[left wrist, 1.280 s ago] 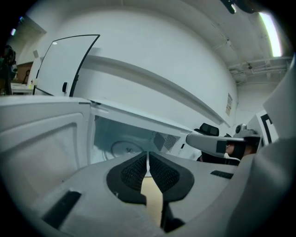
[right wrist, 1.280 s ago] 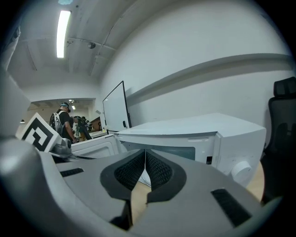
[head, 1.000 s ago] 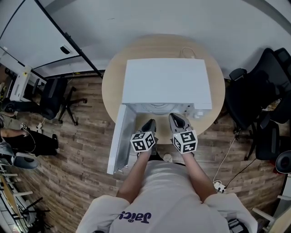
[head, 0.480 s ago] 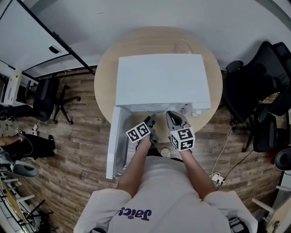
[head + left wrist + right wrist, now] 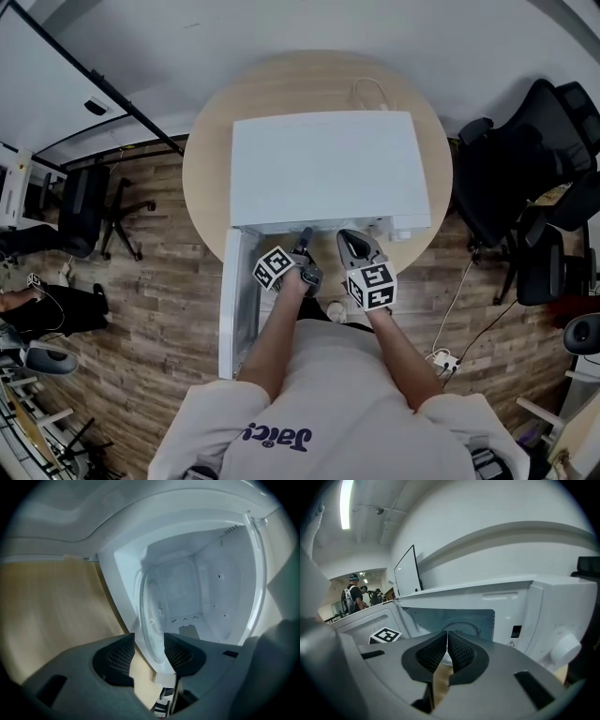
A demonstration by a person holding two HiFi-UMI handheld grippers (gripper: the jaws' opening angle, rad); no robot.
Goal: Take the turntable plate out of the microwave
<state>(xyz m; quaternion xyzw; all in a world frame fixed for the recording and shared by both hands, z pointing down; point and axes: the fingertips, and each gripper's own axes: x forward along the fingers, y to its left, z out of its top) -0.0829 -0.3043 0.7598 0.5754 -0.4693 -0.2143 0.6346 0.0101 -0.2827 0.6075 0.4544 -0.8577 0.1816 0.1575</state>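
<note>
Lining up the grasp: the task is at the reach-in step. The microwave point(image 5: 328, 164) sits on the round worktop point(image 5: 206, 178) with its door point(image 5: 239, 300) swung open to the left, and nothing has been taken out yet.
Turntable plate: the turntable plate point(image 5: 151, 616) lies inside the cavity. In the left gripper view it looks upright and edge-on, apparently because that gripper is rolled onto its side.
Left gripper: the left gripper point(image 5: 150, 641) is at the mouth of the cavity. Its jaws are opening and already stand wide. The plate's near rim shows in the gap between them, but the pads do not press on it, so it holds nothing.
Right gripper: the right gripper point(image 5: 447, 637) has its jaws together with nothing between them. It hangs just in front of the opening, beside the left one, and touches nothing.
Next move: the left gripper likely has to slide in until the rim sits well between the pads, one jaw above and one below. It would then close, lift a little, and draw the plate out level.
Risk: smooth glass held by one edge may tip or slip, so the right gripper could steady it.
</note>
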